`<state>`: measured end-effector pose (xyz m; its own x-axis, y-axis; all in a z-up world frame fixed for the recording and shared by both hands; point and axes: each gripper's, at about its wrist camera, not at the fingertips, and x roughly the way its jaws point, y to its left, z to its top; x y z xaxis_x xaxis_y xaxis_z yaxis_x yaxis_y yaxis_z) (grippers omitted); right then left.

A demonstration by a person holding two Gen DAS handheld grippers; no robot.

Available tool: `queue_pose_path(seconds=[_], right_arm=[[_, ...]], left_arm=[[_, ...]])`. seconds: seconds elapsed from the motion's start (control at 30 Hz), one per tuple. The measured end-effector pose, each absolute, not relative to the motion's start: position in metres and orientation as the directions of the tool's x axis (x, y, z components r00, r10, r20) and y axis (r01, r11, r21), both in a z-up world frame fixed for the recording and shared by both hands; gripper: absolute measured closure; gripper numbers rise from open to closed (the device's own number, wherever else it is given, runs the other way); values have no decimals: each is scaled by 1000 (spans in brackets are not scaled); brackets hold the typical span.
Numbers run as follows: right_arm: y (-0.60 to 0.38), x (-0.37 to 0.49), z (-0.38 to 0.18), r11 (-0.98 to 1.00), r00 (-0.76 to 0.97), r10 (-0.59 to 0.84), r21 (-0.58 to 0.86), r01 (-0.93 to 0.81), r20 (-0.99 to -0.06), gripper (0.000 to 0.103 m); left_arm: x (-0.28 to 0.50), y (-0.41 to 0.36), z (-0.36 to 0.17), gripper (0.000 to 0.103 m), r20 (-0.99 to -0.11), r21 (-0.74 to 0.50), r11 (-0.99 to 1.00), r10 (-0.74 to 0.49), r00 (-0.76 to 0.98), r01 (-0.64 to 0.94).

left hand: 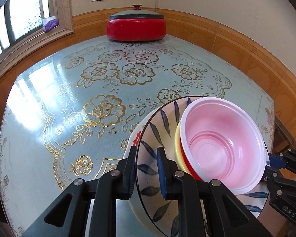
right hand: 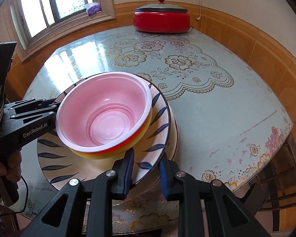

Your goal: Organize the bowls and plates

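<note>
A bowl (right hand: 106, 114) is sitting in a plate (right hand: 159, 106), which is lying on another plate (right hand: 174, 136) at the near side of the worktop (right hand: 217, 102). A pot (right hand: 161, 19) is standing at the far edge, well apart from them.

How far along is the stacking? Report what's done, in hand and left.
Done: the pink bowl sits nested in the yellow-red bowl, on the leaf plate, over a white dish. In hand: the left gripper and the right gripper clamp opposite rims of the stack. Left: probably moving it to its spot; no loose dishes show on the table.
</note>
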<state>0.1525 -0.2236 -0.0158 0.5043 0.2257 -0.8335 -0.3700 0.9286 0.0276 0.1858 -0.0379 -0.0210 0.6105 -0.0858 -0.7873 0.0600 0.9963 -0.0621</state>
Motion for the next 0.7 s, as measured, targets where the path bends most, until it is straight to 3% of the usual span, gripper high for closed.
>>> queue_pose_path(seconds=[0.7], right_arm=[[-230,145,-15,920,573,274,37,-390,-772,77]], left_arm=[[163,-50,-20,80,-788,-9,986,94,609,-165]])
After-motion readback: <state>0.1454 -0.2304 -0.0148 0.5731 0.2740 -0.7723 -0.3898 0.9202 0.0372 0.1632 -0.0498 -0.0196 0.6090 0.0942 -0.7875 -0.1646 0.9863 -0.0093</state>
